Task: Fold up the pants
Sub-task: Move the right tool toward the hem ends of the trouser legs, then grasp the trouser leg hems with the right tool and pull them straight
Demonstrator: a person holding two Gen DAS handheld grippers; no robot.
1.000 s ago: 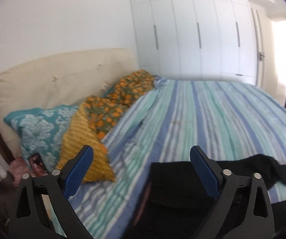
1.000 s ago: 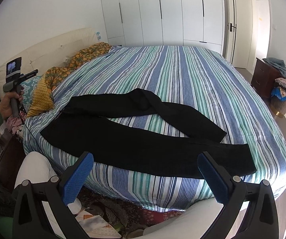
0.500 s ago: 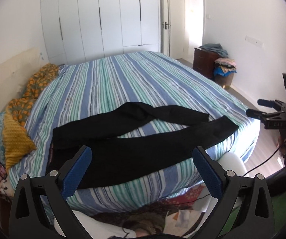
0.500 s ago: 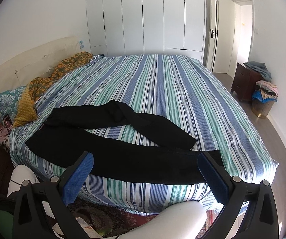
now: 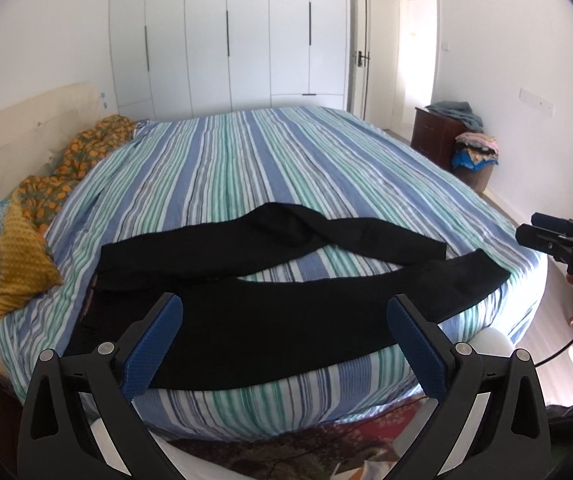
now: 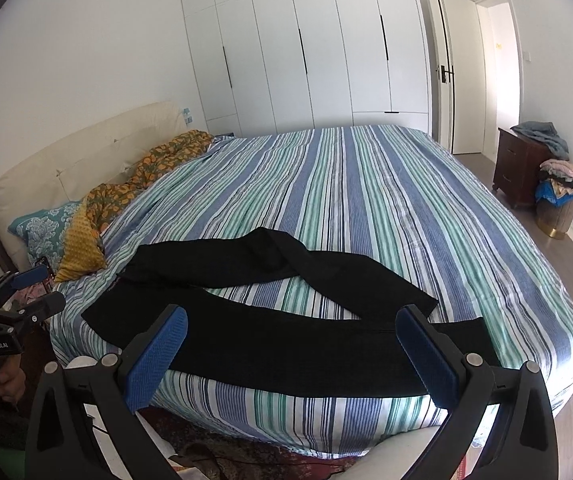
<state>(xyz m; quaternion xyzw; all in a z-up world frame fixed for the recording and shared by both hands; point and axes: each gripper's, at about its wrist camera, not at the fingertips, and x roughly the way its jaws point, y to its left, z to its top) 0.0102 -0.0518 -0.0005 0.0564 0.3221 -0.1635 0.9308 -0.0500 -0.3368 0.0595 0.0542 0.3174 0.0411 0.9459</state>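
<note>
Black pants (image 5: 270, 320) lie spread along the near edge of a striped bed (image 5: 254, 168). The near leg lies straight. The far leg bends back and lies crooked across the cover (image 6: 270, 260). My left gripper (image 5: 284, 340) is open and empty, held in front of the bed over the pants' waist half. My right gripper (image 6: 292, 354) is open and empty, held before the near leg (image 6: 298, 356). Each gripper shows in the other's view, the right one at the right edge (image 5: 558, 240) and the left one at the left edge (image 6: 22, 296).
Pillows (image 6: 78, 236) and an orange patterned blanket (image 6: 166, 156) lie along the cream headboard (image 6: 66, 168) at left. White wardrobes (image 6: 310, 60) stand behind the bed. A dark wooden cabinet (image 6: 522, 172) and a basket of clothes (image 6: 558, 204) stand at right near a doorway. A patterned rug (image 5: 326, 448) lies below.
My left gripper has swung from the pillows round to face the whole bed and drawn back from the pants. My right gripper has shifted slightly closer to the bed edge. Both stay open.
</note>
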